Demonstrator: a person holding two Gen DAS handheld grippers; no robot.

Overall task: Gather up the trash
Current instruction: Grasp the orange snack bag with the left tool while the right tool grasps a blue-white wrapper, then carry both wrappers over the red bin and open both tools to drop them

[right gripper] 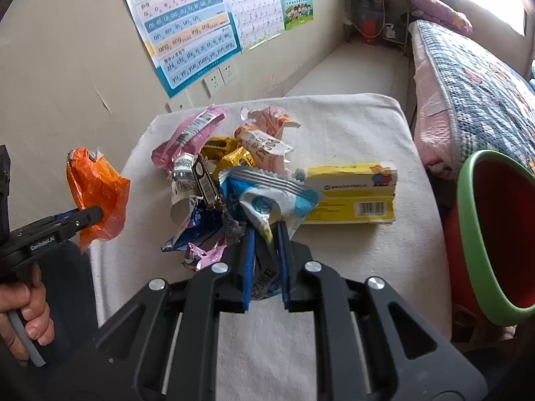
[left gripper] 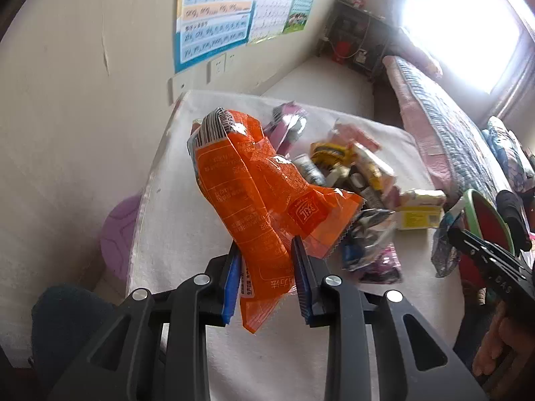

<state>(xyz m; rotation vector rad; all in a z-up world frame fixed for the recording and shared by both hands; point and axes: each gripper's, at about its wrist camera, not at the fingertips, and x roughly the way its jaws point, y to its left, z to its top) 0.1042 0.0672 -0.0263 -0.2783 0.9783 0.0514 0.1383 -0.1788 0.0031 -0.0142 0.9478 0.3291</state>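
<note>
- Clearly, the move ahead turns on where the bin (right gripper: 495, 234) lies: the red bin with the green rim stands off the desk's (right gripper: 351, 127) right edge, to the right of both grippers and beside the bed (right gripper: 474, 77).
- Right gripper (right gripper: 265, 234): clenched on the blue-and-white wrapper (right gripper: 267, 200), which stands up from between the jaws, its long axis running away from the camera. This is the nearer hand to the bin; in the left wrist view it shows just beside the green rim.
- Left gripper (left gripper: 265, 250): clenched on the orange wrapper (left gripper: 254, 193), held clear above the desk's left side. The wrapper's long axis runs up and to the left from the jaws, with a short tail hanging below them. To reach the bin, this hand would, I judge, have to cross over the whole pile.
- Rest of the trash: a loose pile (right gripper: 214, 167) sits mid-desk, touching or overlapping piece to piece.
- Count, as far as can be told: two grippers, two held wrappers, one bin, one yellow box (right gripper: 351, 193) lying flat with its long axis across the desk, between pile and bin. The pile holds perhaps eight crumpled wrappers; the overlaps prevent an exact count.
- Judgement: collecting is at an early stage, with most pieces left on the desk.
</note>
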